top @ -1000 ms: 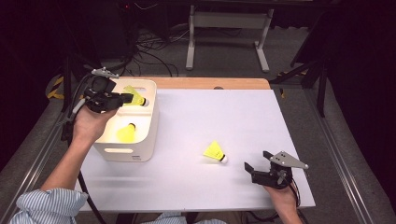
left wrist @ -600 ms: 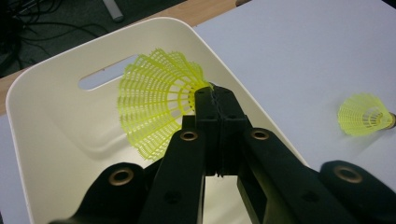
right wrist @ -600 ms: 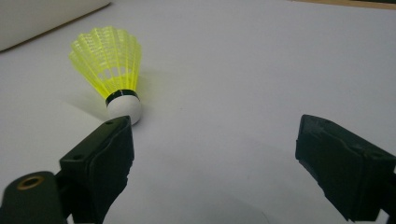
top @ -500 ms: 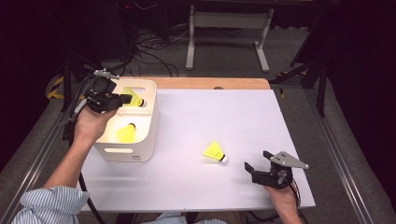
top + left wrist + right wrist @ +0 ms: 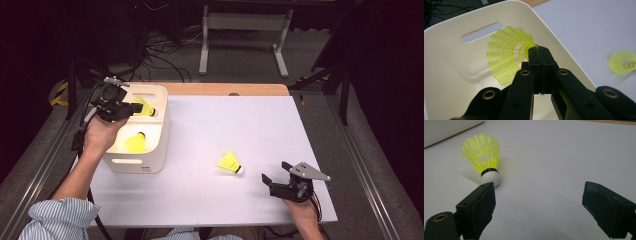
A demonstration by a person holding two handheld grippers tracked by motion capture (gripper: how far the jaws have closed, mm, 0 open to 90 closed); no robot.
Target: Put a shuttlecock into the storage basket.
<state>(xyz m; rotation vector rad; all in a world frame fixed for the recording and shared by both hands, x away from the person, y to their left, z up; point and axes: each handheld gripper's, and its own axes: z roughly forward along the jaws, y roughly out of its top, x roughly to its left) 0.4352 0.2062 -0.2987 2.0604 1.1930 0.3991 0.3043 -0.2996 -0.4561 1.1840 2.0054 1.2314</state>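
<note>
My left gripper (image 5: 133, 108) hangs over the far end of the white bin (image 5: 161, 131), shut on the cork end of a yellow shuttlecock (image 5: 143, 107). In the left gripper view the jaws meet at the gripper's tip (image 5: 539, 51), and the shuttlecock's skirt (image 5: 506, 57) fans out above the bin's inside (image 5: 449, 72). A second yellow shuttlecock (image 5: 135, 143) lies in the bin. A third shuttlecock (image 5: 230, 162) lies on the table, white cork toward my right gripper (image 5: 274, 172). That gripper (image 5: 537, 195) stands open just short of this shuttlecock (image 5: 484, 155), with nothing between its jaws.
The white table top (image 5: 250, 125) ends in a wooden strip (image 5: 225, 89) at the far edge. Metal rails run along both sides. The bin has a handle slot (image 5: 481, 32) in its end wall. The loose shuttlecock (image 5: 622, 62) lies off to the right in the left gripper view.
</note>
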